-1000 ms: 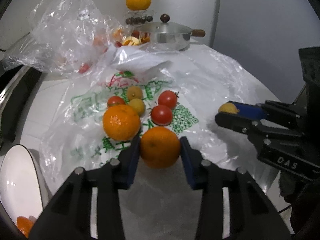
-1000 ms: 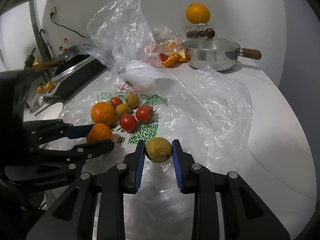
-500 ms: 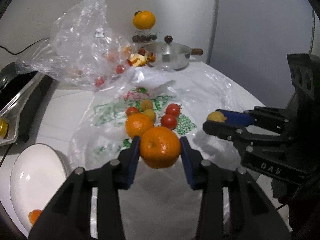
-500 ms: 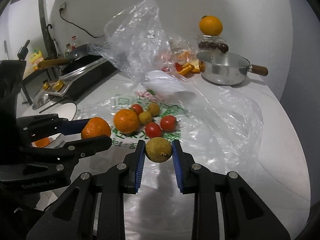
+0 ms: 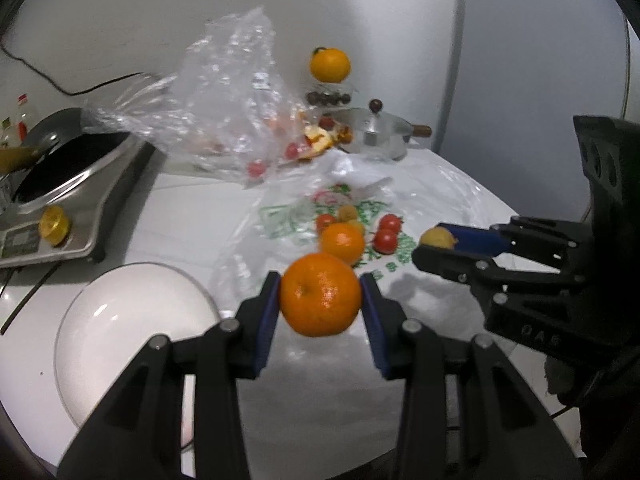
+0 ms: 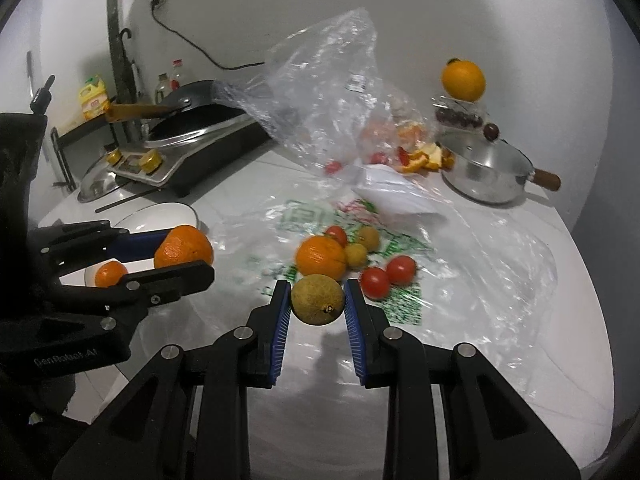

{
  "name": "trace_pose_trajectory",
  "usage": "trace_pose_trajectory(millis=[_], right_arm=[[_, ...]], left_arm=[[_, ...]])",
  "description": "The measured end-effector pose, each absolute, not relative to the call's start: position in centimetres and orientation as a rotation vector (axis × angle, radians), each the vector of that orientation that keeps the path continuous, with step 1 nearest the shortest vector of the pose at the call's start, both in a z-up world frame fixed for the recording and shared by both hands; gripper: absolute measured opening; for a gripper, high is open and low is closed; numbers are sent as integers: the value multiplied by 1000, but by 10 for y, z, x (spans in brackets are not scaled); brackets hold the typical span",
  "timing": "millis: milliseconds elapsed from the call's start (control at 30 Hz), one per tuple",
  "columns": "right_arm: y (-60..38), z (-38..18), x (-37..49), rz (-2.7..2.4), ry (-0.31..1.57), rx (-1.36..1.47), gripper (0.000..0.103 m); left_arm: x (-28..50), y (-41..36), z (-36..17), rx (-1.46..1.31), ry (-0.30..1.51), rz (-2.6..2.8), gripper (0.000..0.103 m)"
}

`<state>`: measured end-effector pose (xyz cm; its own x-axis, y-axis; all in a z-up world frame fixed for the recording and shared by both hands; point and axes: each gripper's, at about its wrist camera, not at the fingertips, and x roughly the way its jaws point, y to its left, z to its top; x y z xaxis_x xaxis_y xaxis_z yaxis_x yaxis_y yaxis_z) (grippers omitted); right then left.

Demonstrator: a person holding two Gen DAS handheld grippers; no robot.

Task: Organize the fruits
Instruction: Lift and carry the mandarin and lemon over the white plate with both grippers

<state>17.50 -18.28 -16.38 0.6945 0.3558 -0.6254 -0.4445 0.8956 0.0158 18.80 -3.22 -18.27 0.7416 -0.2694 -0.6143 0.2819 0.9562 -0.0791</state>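
On printed bag: one orange, three tomatoes.

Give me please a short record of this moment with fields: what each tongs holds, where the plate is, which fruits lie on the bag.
left tongs: shut on an orange, held above the table
right tongs: shut on a small yellow-brown fruit
white plate: left of the left tongs; one orange already on it
printed plastic bag: one orange, three tomatoes, two small yellow fruits
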Motion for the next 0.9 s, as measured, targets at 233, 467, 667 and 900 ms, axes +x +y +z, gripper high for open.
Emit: trace_pose_trajectory(millis=[233,467,667,900], right_arm=[[-151,-160,170,473,665,-178,29],[-120,-158,168,510,671,-217,29],[-96,-154,167,527,671,-243,29],[-70,-156,168,561,681,-266,29]], left_arm=[[177,5,-184,-10,657,-260,41],[170,34,-189,-36,647,-230,41],[166,55,-190,-55,636,-215,41],[159,80,-193,-61,629,-167,41]])
